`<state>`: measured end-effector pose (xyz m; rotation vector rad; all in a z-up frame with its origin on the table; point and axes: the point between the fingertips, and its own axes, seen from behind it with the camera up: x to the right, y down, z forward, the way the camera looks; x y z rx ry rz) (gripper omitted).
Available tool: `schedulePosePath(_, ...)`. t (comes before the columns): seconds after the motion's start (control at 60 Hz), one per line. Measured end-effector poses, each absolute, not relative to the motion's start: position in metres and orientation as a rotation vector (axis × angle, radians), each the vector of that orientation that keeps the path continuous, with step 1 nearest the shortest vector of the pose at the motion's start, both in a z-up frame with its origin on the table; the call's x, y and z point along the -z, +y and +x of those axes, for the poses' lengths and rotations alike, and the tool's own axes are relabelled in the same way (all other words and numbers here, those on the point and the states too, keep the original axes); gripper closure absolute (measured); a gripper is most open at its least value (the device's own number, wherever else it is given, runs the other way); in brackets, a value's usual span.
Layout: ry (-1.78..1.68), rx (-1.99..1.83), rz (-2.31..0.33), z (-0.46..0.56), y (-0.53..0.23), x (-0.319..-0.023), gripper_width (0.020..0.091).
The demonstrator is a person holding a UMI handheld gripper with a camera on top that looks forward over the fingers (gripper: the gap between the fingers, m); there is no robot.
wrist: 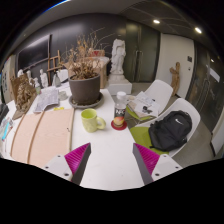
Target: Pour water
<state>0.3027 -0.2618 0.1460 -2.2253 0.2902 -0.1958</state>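
We see only the tips of the gripper (112,160), its two fingers cut off low down, so the body behind them stays out of sight. The small bottle (120,108) beyond them is too tiny for us to tell whether it holds water or what its label says. The green cup (91,121) hides its inside from us. The papers (47,99) are unreadable. The backpack (171,131) covers most of the chair seat (186,108) beneath it.
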Motion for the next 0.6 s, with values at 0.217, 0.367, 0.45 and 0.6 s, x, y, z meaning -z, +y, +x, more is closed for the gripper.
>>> schedulePosePath(0.217, 0.296, 0.262, -2.212, 0.205, -0.328, -0.177, 0.0247)
schedulePosePath(0.367, 0.271, 0.284, -2.185, 0.154, -0.349, -0.197, 0.0246)
schedulePosePath(0.45, 0.241, 0.307, -2.177, 0.136, -0.354, -0.206, 0.0246)
schedulePosePath(0.6, 0.246, 0.287, -2.168, 0.113, -0.359, -0.211, 0.0247)
